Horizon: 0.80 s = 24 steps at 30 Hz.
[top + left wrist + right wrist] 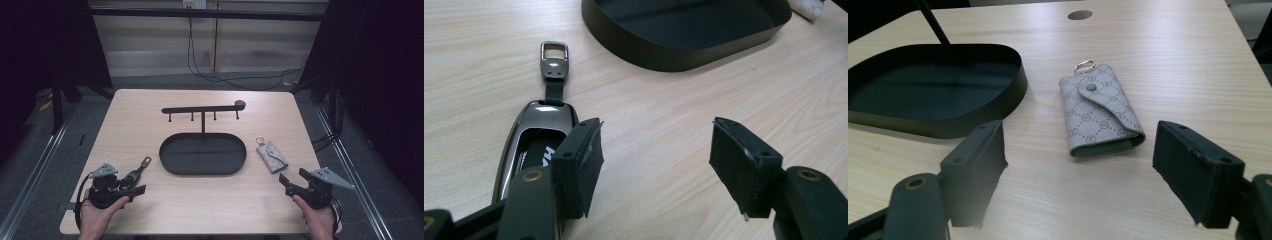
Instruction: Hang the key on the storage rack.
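Observation:
A dark metallic car key fob point(134, 173) with a strap and buckle lies at the table's front left. In the left gripper view the fob point(526, 142) lies outside and partly behind the left-hand jaw. My left gripper point(136, 183) point(656, 127) is open, with bare table between its fingers. A grey patterned key pouch point(272, 157) point(1100, 110) with a gold ring lies right of the tray. My right gripper point(294, 176) point(1079, 132) is open just short of the pouch, not touching it.
A black oval tray point(202, 172) point(684, 55) point(948, 125) sits mid-table, with a black T-shaped hook stand point(202, 108) rising from its far side. A round hole point(1079, 14) marks the tabletop beyond. Cables trail on the floor behind the table.

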Motion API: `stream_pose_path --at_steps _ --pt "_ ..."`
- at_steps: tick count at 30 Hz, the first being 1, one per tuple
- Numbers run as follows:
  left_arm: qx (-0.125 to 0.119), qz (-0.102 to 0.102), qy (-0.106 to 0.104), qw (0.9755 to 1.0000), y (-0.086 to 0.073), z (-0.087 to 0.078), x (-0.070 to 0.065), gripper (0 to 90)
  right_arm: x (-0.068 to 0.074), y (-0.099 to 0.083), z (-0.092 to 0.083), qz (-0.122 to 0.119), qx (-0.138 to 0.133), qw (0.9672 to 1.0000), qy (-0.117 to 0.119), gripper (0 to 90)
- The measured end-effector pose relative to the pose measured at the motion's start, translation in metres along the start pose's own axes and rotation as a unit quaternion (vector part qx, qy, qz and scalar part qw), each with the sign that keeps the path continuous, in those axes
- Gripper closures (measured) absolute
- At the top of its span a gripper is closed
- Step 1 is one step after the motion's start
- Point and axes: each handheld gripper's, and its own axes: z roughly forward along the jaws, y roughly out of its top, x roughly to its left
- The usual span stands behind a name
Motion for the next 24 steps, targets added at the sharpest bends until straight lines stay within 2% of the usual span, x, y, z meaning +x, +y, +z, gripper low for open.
stream_pose_path --at_steps 2,3,6,16,24 --pt "0.000 -0.001 -0.001 1.0000 0.000 0.000 0.000 37.8 0.000 0.000 0.000 0.005 0.001 1.0000 0.002 20.8" --pt "-0.001 -0.003 -0.003 1.0000 0.000 0.000 0.000 37.8 -0.001 0.002 -0.001 0.015 0.010 0.9998 0.009 20.9" --pt "-0.001 0.001 0.000 1.0000 0.001 0.000 0.001 37.2 -0.002 0.002 -0.003 0.018 0.006 0.9998 0.009 21.1" --pt "-0.004 0.002 -0.003 1.0000 0.004 -0.003 -0.001 36.9 0.000 0.000 -0.006 0.019 0.015 0.9997 0.008 21.1" --pt "-0.003 -0.014 0.002 0.9999 0.010 -0.005 -0.004 37.5 0.003 -0.001 -0.009 0.013 0.013 0.9998 0.008 21.0"
